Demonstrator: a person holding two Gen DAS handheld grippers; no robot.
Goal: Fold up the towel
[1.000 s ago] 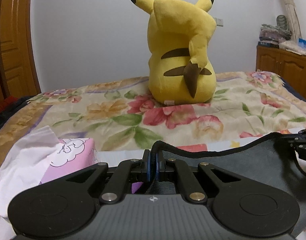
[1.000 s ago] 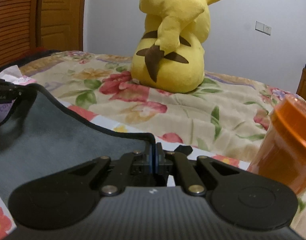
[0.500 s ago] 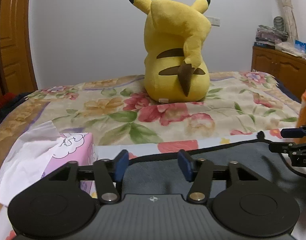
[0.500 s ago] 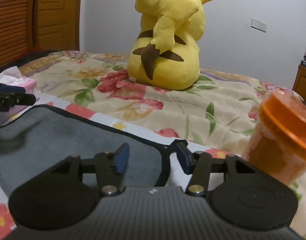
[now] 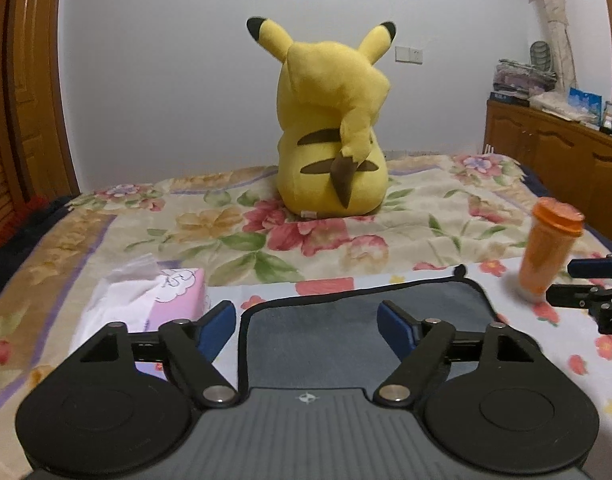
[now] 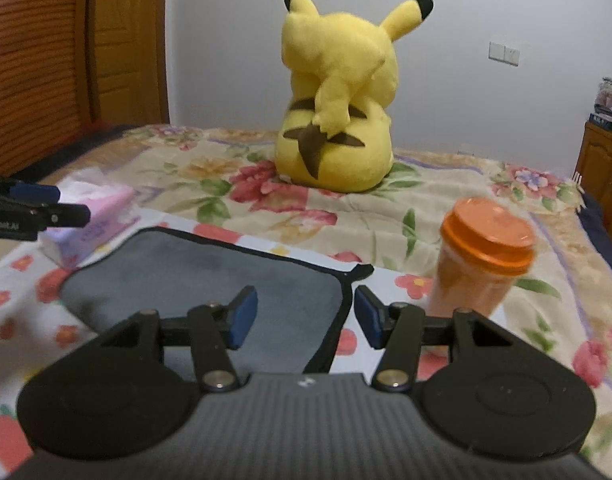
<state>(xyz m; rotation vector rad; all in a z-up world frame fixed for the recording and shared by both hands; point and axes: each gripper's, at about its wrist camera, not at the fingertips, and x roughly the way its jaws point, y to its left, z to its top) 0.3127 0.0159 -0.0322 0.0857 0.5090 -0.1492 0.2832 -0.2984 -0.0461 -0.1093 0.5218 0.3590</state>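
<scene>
Grey and black-edged, the towel (image 5: pixel 345 332) lay flat on the flowered bed (image 5: pixel 226 236) in the left wrist view, its far edge curving from a rounded left corner to a small loop at the right corner. The left gripper (image 5: pixel 307 326) hovered over the near left part with jaws wide apart, holding nothing. A tissue box (image 5: pixel 162 300) sat just beside the towel's left side, and a plush (image 5: pixel 331 128) sat well beyond. At the right edge the right gripper (image 5: pixel 581 284) showed only as finger ends, beside an orange cup (image 5: pixel 551 252).

In the right wrist view the right gripper (image 6: pixel 306 316) also stood open and empty, straddling the towel's (image 6: pixel 186 276) right border near the far corner. The cup (image 6: pixel 481 256) stood close to that corner.

Judging by how things lay, one fold looked set down, and a next fold would need fresh grips. Each gripper would do well to pinch all layers at matching corners, lift evenly, and swing clear of the cup and box.

The towel's near edge was hidden under both gripper bodies, so the layer count and the alignment of the edges could not be told. The right view was soft with blur, especially at the cup.
</scene>
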